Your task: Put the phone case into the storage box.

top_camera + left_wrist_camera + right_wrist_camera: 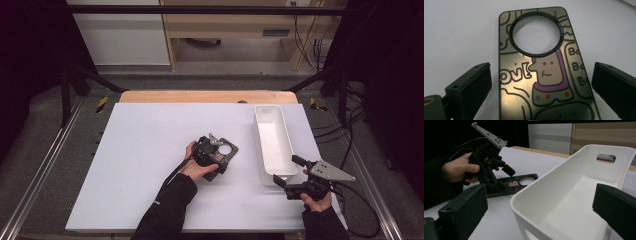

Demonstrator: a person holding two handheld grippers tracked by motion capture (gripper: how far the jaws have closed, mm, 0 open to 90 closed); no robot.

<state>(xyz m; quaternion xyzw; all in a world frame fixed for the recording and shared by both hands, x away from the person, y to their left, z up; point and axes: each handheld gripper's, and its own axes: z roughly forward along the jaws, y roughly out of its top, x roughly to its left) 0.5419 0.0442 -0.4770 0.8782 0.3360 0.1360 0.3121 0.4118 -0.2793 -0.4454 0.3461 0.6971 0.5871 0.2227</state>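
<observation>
Reading "Bo" and "ovE", phone case lies between open jaws.

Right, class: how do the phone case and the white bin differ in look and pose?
The phone case is a flat, dark panel with cartoon drawings; the bin is a plain white deep box. The case has one big round hole; the bin has a handle slot in its end wall. The case lies between the left gripper's open jaws; the bin lies before the right gripper. Both rest on the table.
</observation>
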